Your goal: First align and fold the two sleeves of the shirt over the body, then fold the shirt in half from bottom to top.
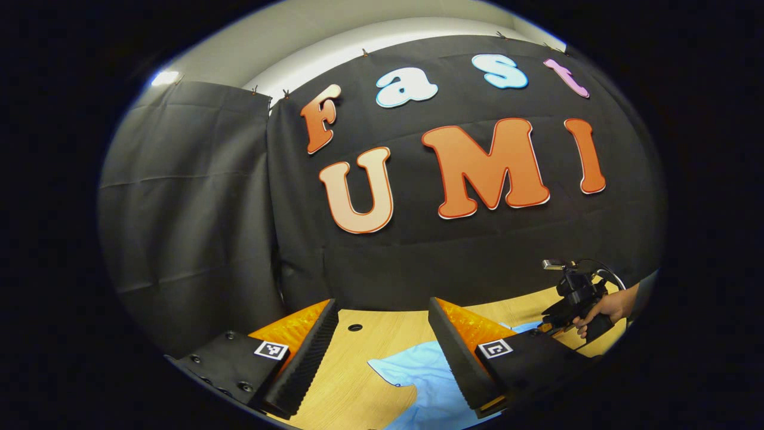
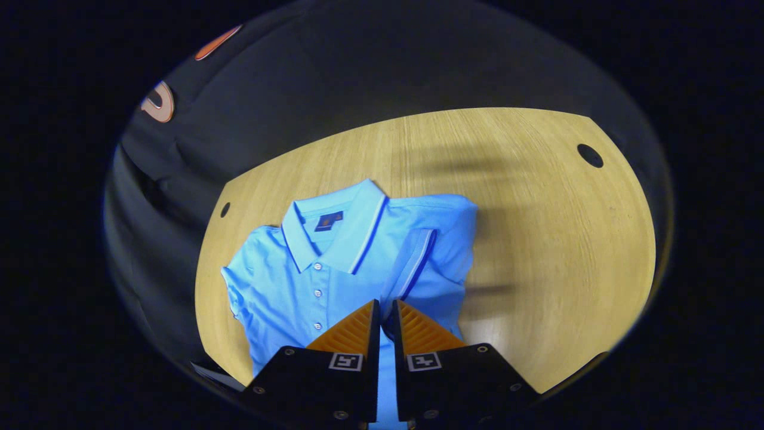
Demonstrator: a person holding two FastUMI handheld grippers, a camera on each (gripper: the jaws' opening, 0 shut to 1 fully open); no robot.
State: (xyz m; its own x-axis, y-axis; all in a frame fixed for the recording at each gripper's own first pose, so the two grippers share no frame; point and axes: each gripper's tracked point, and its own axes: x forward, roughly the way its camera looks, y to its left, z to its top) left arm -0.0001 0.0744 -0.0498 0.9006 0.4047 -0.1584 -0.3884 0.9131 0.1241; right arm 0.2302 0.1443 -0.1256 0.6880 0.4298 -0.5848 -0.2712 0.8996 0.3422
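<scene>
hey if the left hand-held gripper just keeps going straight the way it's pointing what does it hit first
Most likely the black cloth wall. The left hand-held gripper points, jaws open, over the far strip of wooden table toward that wall, with nothing standing in between. The blue shirt lies lower, probably under its line; depth is unclear.

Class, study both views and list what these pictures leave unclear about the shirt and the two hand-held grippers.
- Shirt hem: right gripper view, hidden behind the right hand-held gripper.
- Whether the nearly closed right fingers pinch fabric: the contact cannot be made out.
- Shirt in the left gripper view: the bottom edge and the open left hand-held gripper leave a scrap.
- Far gripper's fingers: left gripper view, too small, behind the hand.
</scene>
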